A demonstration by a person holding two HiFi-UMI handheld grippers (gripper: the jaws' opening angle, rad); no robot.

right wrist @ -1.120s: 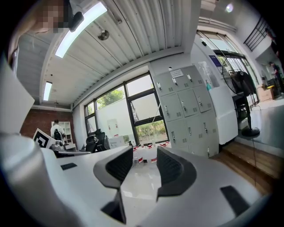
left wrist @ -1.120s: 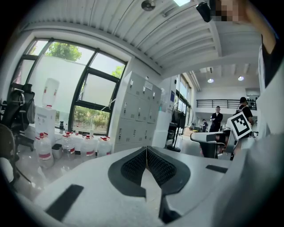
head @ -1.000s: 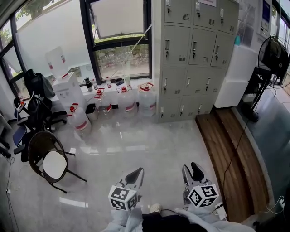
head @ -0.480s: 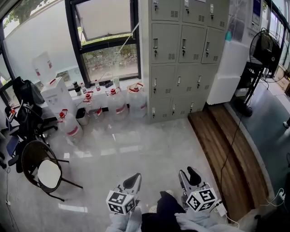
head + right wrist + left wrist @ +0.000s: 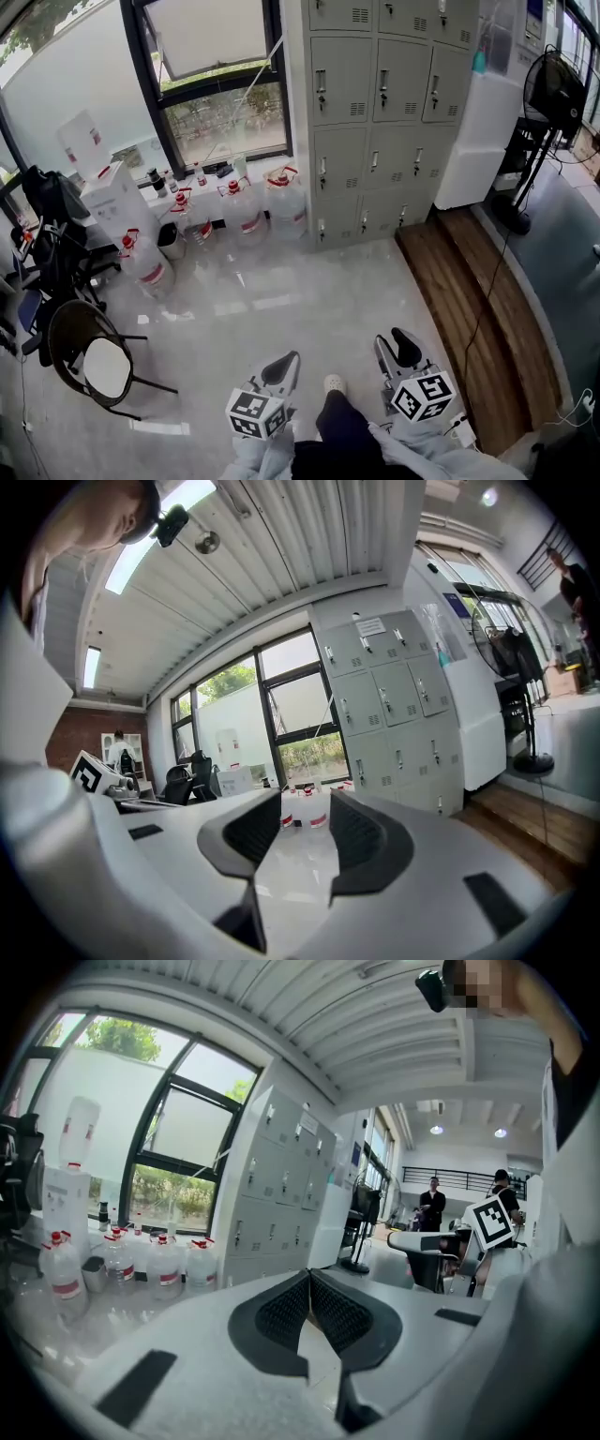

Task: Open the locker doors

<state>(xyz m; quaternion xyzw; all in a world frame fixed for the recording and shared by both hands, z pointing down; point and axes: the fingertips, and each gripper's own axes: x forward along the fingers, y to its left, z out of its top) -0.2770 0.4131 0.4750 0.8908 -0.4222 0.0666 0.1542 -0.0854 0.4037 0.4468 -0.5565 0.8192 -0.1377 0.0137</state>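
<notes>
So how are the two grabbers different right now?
The left gripper has its fingers touching; the right gripper has its fingers apart. The right gripper is nearer the wooden strip than the left gripper. Both are empty and far from the lockers.

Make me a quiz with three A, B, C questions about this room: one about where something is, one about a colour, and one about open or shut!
1. The doors of the lockers are:
A. all shut
B. all open
C. half open

2. The water jugs stand:
A. on top of the lockers
B. on the floor under the window
C. inside the lockers

3. The jugs' caps are:
A. blue
B. red
C. green

Answers:
1 A, every door in view lies flat and closed.
2 B, they line up on the floor below the glass, left of the lockers.
3 B, each jug has a red top.
</notes>
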